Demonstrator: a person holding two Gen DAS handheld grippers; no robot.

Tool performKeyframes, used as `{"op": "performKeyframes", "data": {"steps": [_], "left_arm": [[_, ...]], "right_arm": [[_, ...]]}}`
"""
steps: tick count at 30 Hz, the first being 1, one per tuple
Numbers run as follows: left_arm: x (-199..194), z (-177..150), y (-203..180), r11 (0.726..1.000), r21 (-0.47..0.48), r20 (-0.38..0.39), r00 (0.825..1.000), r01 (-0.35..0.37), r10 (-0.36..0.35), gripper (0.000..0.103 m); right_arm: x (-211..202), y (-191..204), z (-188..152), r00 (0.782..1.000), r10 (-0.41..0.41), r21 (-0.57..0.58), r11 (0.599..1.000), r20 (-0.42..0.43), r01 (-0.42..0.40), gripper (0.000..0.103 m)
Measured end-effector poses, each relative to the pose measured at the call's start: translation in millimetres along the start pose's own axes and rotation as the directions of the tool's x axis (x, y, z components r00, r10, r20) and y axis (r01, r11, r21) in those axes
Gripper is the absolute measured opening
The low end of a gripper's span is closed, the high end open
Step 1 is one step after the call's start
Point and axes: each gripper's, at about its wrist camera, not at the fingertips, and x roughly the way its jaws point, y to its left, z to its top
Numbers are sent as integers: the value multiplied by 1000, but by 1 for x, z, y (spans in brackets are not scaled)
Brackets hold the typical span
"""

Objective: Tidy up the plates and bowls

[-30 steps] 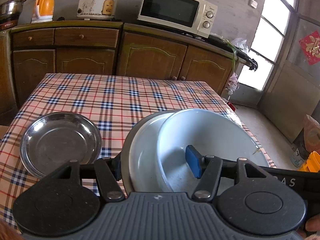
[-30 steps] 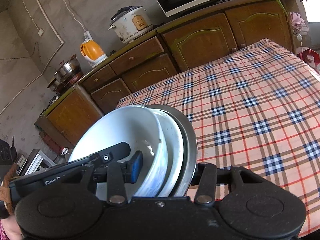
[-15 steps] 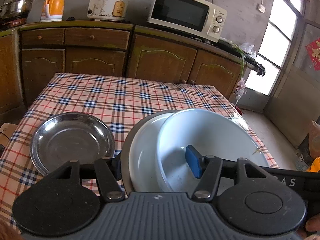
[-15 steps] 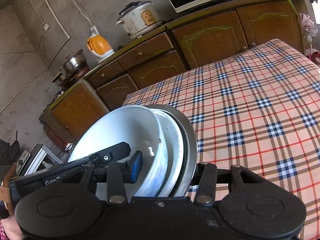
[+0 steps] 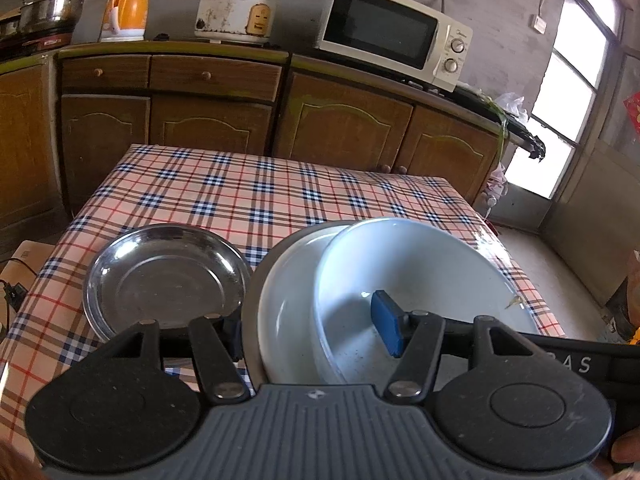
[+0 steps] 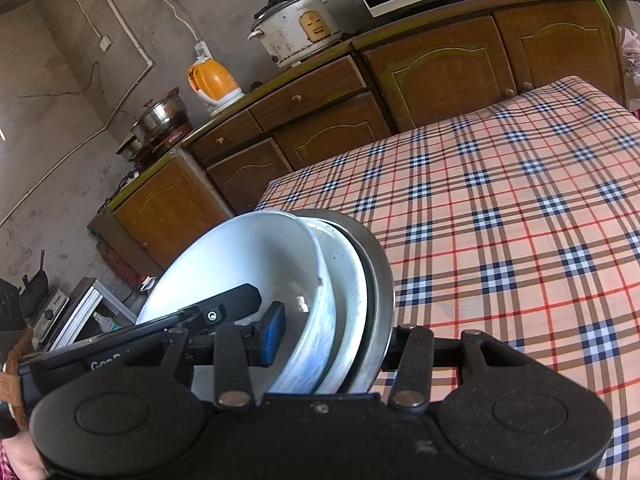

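**Both grippers carried one stack of dishes over the checked tabletop**

Since the earlier frame, the steel plate (image 5: 164, 280) on the tabletop (image 5: 260, 196) sat further to the right in the left wrist view, closer to the stack, and the cupboards looked nearer. The grip itself was unchanged.

The left gripper (image 5: 312, 330) had its fingers about half open and clamped on the stack: a white bowl (image 5: 420, 276), a white plate (image 5: 288, 292) under it, and a steel dish (image 6: 380, 280) at the outside. One blue pad (image 5: 386, 328) pressed inside the bowl. The right gripper (image 6: 332, 344) pinched the same stack from the other side, its fingers also partly open. The stack was tilted, above the near edge of the tabletop, just beside the steel plate.
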Motion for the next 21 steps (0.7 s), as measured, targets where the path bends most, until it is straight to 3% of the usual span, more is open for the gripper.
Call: {"op": "performKeyframes", "data": {"steps": [21], "left_arm": [[-9,-1,12,999,-18,8,999,-33,33,61]], "right_arm": [[14,14,-1,1000,27,-20,999,-16,-27,54]]}}
